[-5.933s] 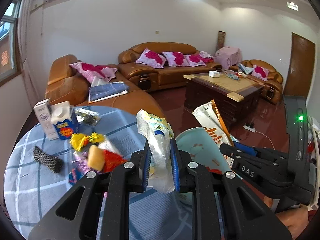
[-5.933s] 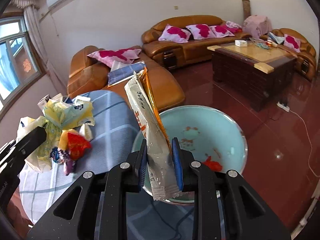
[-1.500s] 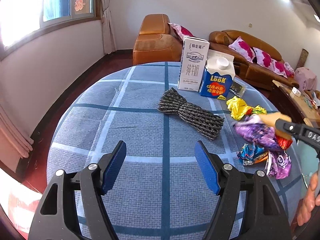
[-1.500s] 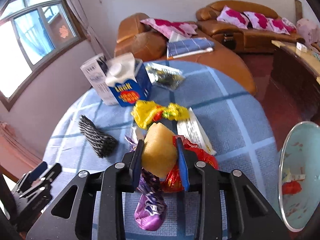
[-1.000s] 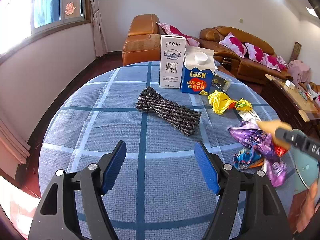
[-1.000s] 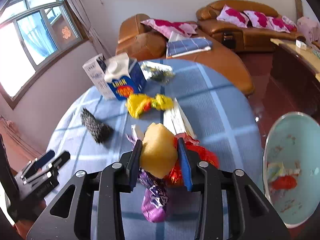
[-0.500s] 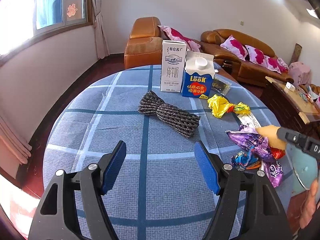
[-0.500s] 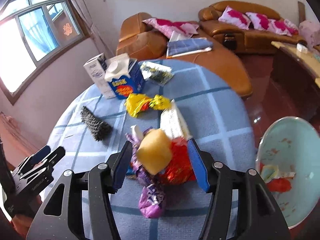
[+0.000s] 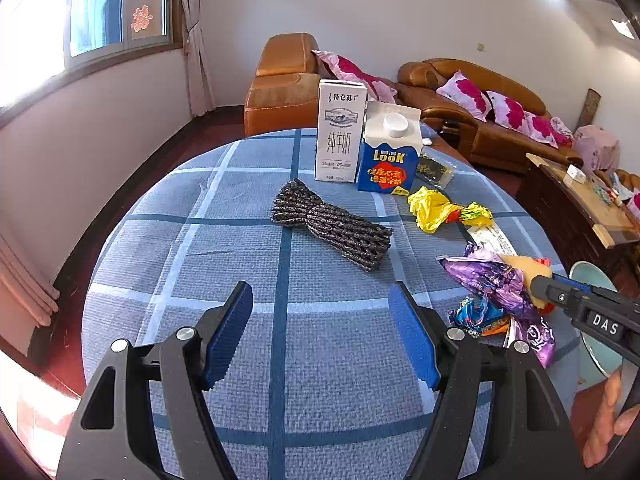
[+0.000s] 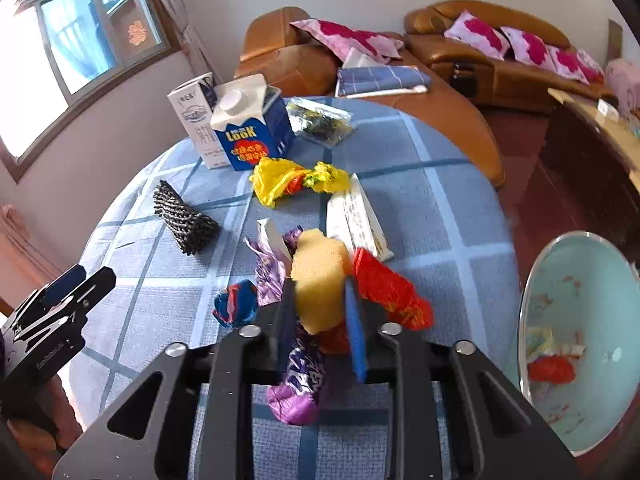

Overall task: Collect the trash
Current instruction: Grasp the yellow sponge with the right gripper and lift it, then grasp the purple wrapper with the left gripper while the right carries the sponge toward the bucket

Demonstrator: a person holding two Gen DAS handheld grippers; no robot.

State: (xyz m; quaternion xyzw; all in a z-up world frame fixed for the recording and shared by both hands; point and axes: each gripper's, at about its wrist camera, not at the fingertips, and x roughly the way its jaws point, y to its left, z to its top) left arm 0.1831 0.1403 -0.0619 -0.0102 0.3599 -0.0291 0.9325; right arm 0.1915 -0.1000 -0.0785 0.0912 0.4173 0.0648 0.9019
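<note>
My right gripper is shut on a yellow sponge over a pile of wrappers: purple, red, blue. The sponge also shows in the left wrist view. My left gripper is open and empty above the blue checked tablecloth, short of a black foam net. The pale green trash bin stands beside the table at the right and holds some trash.
Two cartons stand at the table's far side, a white one and a blue one. A yellow wrapper, a white wrapper and a clear packet lie near them. Brown sofas stand behind.
The right gripper opened half a second ago and has closed again on the sponge. The left gripper stays open and has barely moved. Earlier both grippers dropped wrappers at the bin.
</note>
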